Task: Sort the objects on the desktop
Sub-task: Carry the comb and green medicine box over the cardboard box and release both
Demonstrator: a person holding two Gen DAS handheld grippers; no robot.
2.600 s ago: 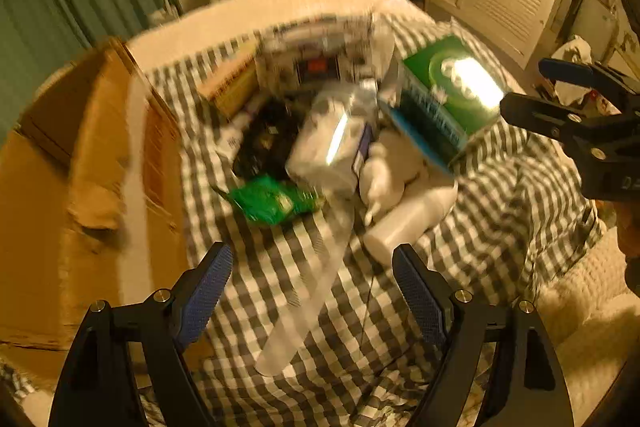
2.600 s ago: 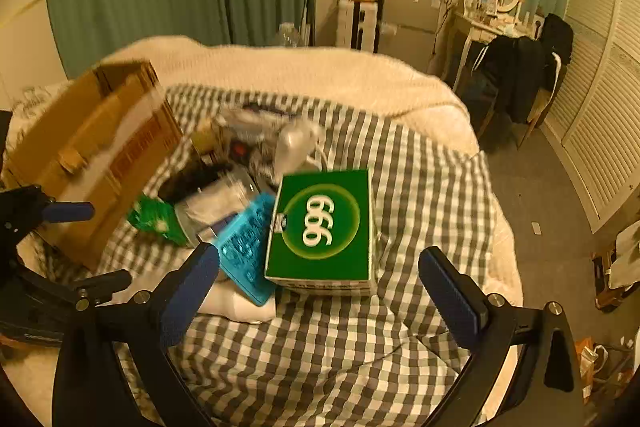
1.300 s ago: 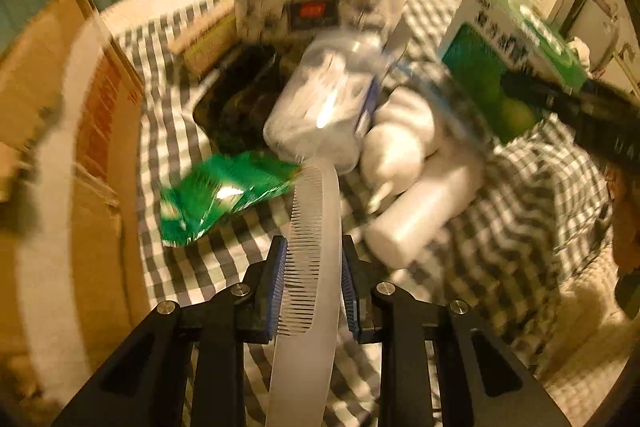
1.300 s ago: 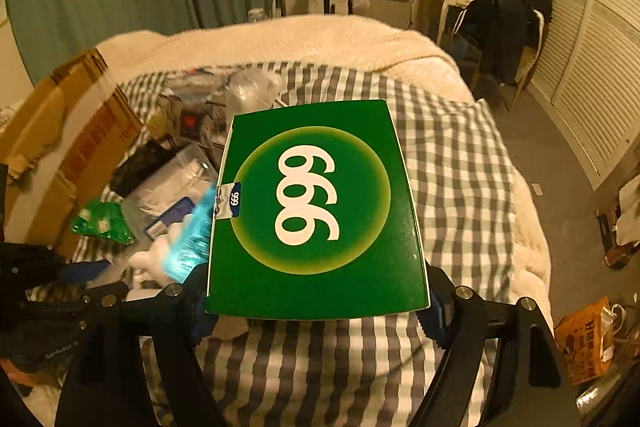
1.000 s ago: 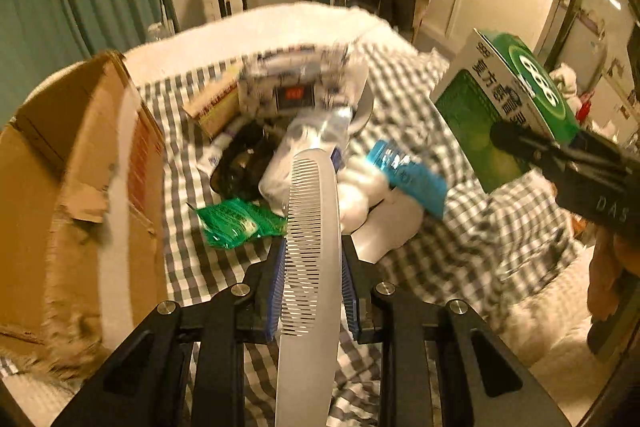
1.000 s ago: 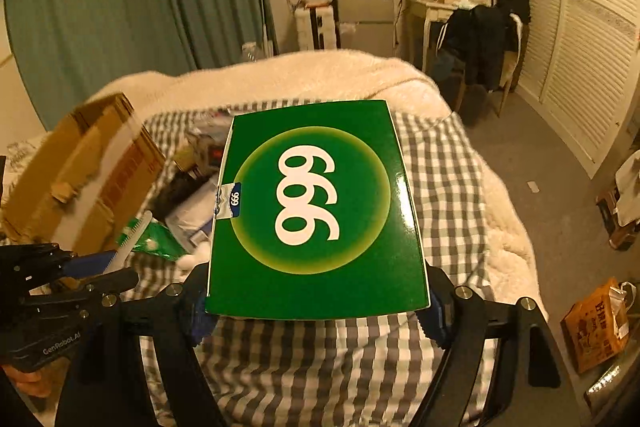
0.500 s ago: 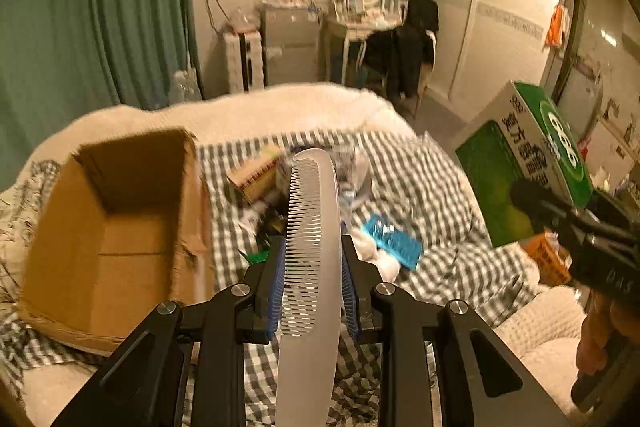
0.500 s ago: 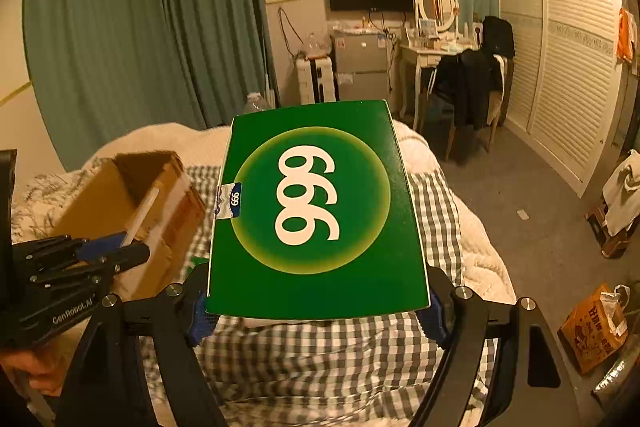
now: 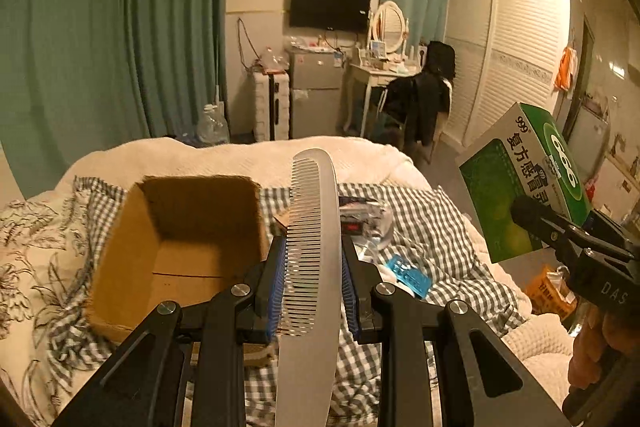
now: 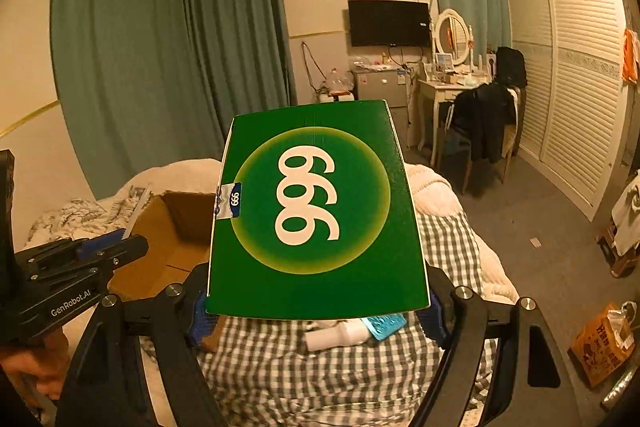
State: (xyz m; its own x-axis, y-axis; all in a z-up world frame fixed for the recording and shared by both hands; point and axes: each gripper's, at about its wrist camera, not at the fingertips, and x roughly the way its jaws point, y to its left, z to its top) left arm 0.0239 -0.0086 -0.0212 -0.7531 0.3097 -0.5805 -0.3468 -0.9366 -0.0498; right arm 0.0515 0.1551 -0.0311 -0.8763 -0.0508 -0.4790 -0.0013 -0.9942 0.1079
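My left gripper (image 9: 313,287) is shut on a long translucent white comb (image 9: 312,259), which sticks up and forward between the blue pads. It hangs high above the bed, just right of the open cardboard box (image 9: 180,247). My right gripper (image 10: 318,311) is shut on a green box with "999" printed on it (image 10: 316,219), held flat and lifted over the bed. In the left wrist view that green box (image 9: 524,187) hangs at the far right. In the right wrist view the left gripper (image 10: 120,243) sits at the left, over the cardboard box (image 10: 172,251).
A grey checked cloth (image 9: 420,227) covers the bed, with a blue blister pack (image 9: 408,275), a white bottle (image 10: 340,337) and wrapped packets (image 9: 360,219) left on it. Floral bedding (image 9: 36,255) lies at the left. A chair, desk and wardrobe stand beyond the bed.
Both grippers have risen and tilted up with their loads, the comb and the green box. The bed and the pile of objects now look smaller and lower, and the cardboard box's inside has come into view.
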